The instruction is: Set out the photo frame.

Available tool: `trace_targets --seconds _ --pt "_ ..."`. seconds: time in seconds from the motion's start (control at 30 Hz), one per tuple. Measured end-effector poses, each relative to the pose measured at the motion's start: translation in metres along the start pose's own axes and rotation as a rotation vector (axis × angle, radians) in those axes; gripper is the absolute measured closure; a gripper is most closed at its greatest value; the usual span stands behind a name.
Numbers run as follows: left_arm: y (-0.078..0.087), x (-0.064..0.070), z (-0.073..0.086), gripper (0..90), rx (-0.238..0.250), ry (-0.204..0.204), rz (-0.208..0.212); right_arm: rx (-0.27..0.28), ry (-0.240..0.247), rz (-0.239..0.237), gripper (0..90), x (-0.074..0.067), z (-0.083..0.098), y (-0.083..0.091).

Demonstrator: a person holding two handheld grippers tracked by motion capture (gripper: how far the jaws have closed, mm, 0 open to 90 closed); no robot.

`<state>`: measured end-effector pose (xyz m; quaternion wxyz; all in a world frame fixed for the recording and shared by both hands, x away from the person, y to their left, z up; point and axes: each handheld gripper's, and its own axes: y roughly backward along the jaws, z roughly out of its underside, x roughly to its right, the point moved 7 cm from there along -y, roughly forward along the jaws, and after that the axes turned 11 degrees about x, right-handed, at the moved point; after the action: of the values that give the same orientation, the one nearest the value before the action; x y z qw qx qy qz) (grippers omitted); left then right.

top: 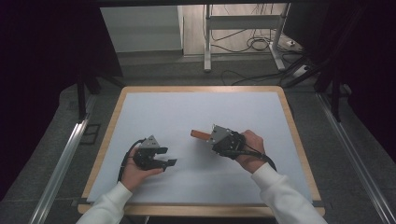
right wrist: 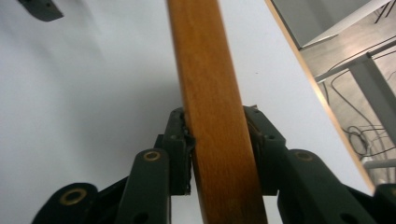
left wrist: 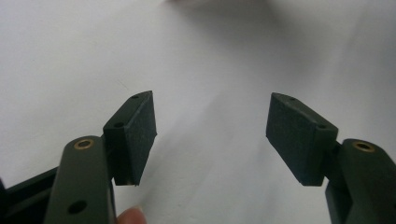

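A brown wooden bar [top: 198, 134] sticks out to the left of my right gripper [top: 208, 136] over the middle of the white table top. In the right gripper view the wooden bar [right wrist: 205, 70] runs up between the jaws, and my right gripper [right wrist: 215, 149] is shut on it, with both pads pressed against its sides. My left gripper [top: 166, 156] rests low at the front left, held by a hand in a white sleeve. In the left gripper view my left gripper [left wrist: 210, 135] stands open, with bare white surface between its pads [left wrist: 140, 133].
The white table top [top: 187, 107] has a wooden rim [top: 293, 126]. Beyond the far edge, a metal frame [top: 208, 42] and loose cables [top: 254, 44] lie on the floor. Dark curtains hang at both sides. One jaw of the left gripper [right wrist: 42, 9] shows at the top left of the right gripper view.
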<state>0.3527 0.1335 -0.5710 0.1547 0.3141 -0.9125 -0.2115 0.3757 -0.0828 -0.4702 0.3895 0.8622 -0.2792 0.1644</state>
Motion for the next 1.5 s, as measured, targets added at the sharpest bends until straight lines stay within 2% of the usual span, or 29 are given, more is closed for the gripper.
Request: trace_targets --seconds 0.17,0.43,0.57,0.87,1.0,1.1,1.27,1.5 --pt "0.0 -0.001 0.0 32.8 0.001 -0.001 0.0 -0.005 0.025 -0.008 68.8 0.003 -0.006 -0.005" --pt "0.002 -0.003 0.0 32.8 0.008 0.003 -0.008 0.035 0.007 -0.052 69.7 -0.001 -0.02 -0.006" --pt "0.003 -0.005 0.0 32.8 0.013 0.016 -0.013 0.075 -0.021 -0.104 69.7 -0.007 -0.029 0.0" --pt "0.003 -0.006 0.0 32.8 0.02 0.017 -0.018 0.147 -0.022 -0.228 69.5 -0.031 -0.042 0.019" --pt "0.003 -0.006 0.0 32.8 0.017 0.016 -0.017 0.148 -0.026 -0.227 69.3 -0.03 -0.038 0.021" --pt "0.003 -0.005 0.001 32.7 0.011 0.016 -0.014 0.145 -0.065 -0.215 68.7 -0.021 -0.033 0.019" --pt "0.002 -0.005 0.002 32.5 -0.003 0.011 -0.009 0.139 -0.104 -0.177 67.7 -0.006 -0.025 0.017" --pt "0.002 -0.006 0.002 32.5 -0.004 0.009 -0.012 0.129 -0.131 -0.146 62.7 0.006 -0.021 0.008"
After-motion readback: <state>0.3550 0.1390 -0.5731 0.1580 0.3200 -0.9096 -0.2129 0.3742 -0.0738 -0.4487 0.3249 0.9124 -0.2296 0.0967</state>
